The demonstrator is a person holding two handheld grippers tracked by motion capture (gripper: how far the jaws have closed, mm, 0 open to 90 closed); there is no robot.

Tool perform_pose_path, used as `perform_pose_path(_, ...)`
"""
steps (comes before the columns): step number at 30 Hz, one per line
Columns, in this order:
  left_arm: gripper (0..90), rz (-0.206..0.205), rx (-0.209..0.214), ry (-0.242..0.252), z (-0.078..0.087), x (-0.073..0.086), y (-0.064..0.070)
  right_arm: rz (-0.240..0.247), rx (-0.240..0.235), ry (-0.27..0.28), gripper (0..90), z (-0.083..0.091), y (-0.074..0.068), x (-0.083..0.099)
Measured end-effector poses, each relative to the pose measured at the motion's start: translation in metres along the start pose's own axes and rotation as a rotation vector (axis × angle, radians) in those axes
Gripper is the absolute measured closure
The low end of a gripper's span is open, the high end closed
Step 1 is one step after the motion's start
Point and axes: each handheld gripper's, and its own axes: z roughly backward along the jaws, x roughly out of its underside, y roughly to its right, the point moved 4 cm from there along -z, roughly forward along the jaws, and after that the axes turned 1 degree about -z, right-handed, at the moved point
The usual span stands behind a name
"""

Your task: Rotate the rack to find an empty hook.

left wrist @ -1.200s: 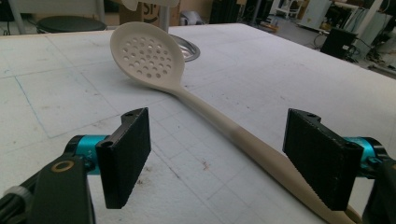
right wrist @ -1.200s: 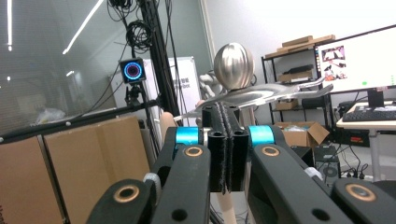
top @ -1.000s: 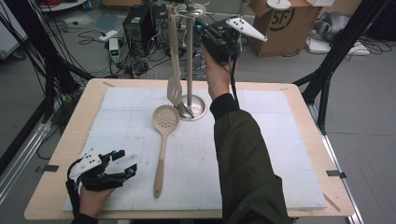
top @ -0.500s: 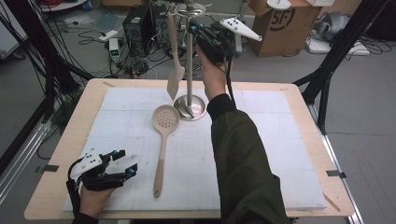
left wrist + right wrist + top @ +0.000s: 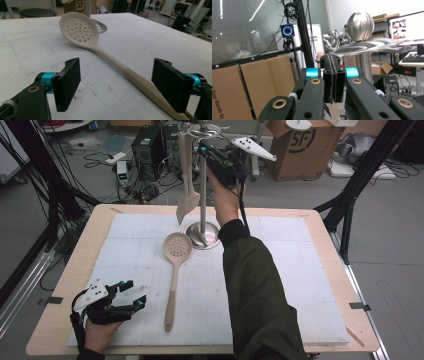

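A beige spatula [image 5: 186, 195] hangs blade-down beside the pole of a metal stand [image 5: 203, 200], near its top. My right gripper [image 5: 200, 147] is raised to the stand's top, shut on the spatula's handle; its pads [image 5: 332, 75] are pressed together, and the handle tip [image 5: 320, 55] peeks out behind them. The stand's ball top [image 5: 360, 25] is just beyond. A beige slotted spoon [image 5: 175, 270] lies on the white mat. My left gripper [image 5: 125, 297] rests open at the front left, and the spoon's handle [image 5: 130, 75] runs between its jaws.
The stand's round base [image 5: 202, 236] sits at the mat's far middle. The white mat [image 5: 290, 270] covers a wooden table [image 5: 60, 290]. Beyond the table are a cardboard box [image 5: 295, 145], electronics with cables [image 5: 147, 147] and black tripod legs [image 5: 357, 180].
My right gripper has moved left and up toward the stand's top, and the spatula rose and swung with it. The left gripper and the spoon have stayed put.
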Motion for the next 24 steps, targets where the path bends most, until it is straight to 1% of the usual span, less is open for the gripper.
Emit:
perform_pose_path(2, 24.0, 0.003, 0.001, 0.002, 0.000, 0.000, 0.001, 0.004, -0.002, 0.001, 90.0, 0.002, -0.001, 0.001)
perform_pose_path(5, 23.9, -0.005, 0.000, -0.008, 0.000, 0.001, 0.000, 0.003, 0.000, -0.005, 89.9, 0.006, -0.002, 0.005)
perform_pose_path(6, 23.9, -0.005, -0.001, -0.005, 0.001, 0.000, 0.000, 0.005, -0.001, -0.004, 89.9, 0.008, -0.002, 0.007)
perform_pose_path(8, 23.9, -0.005, -0.004, -0.004, 0.002, 0.000, 0.000, 0.000, -0.008, -0.017, 89.7, 0.012, -0.002, 0.012)
perform_pose_path(9, 23.9, -0.006, -0.007, -0.005, 0.002, 0.001, -0.001, -0.001, -0.015, -0.020, 87.7, 0.015, -0.001, 0.015)
perform_pose_path(13, 24.0, -0.001, -0.013, 0.001, 0.004, 0.000, -0.002, -0.009, -0.017, -0.044, 76.9, 0.023, 0.001, 0.024)
perform_pose_path(15, 24.0, -0.003, -0.013, 0.001, 0.004, 0.000, -0.001, -0.024, -0.026, -0.056, 72.7, 0.026, 0.002, 0.027)
perform_pose_path(17, 24.0, -0.005, -0.012, -0.003, 0.003, 0.001, -0.001, -0.025, -0.027, -0.059, 69.4, 0.030, 0.002, 0.030)
perform_pose_path(19, 23.9, -0.007, -0.011, -0.004, 0.003, 0.000, 0.000, -0.035, -0.049, -0.058, 64.7, 0.034, 0.002, 0.033)
perform_pose_path(20, 24.0, -0.010, -0.011, -0.005, 0.003, 0.000, 0.000, -0.034, -0.049, -0.062, 62.0, 0.035, 0.001, 0.035)
perform_pose_path(21, 24.0, -0.008, -0.013, -0.004, 0.003, 0.000, 0.000, -0.036, -0.049, -0.068, 61.5, 0.036, 0.002, 0.037)
perform_pose_path(22, 24.0, -0.008, -0.012, -0.006, 0.003, 0.001, 0.000, -0.041, -0.051, -0.075, 58.3, 0.038, 0.002, 0.039)
perform_pose_path(23, 24.0, -0.010, -0.011, -0.007, 0.003, 0.001, 0.000, -0.047, -0.048, -0.087, 54.0, 0.038, 0.002, 0.041)
perform_pose_path(24, 24.0, -0.009, -0.011, -0.006, 0.003, 0.000, 0.000, -0.049, -0.039, -0.092, 53.0, 0.038, 0.003, 0.042)
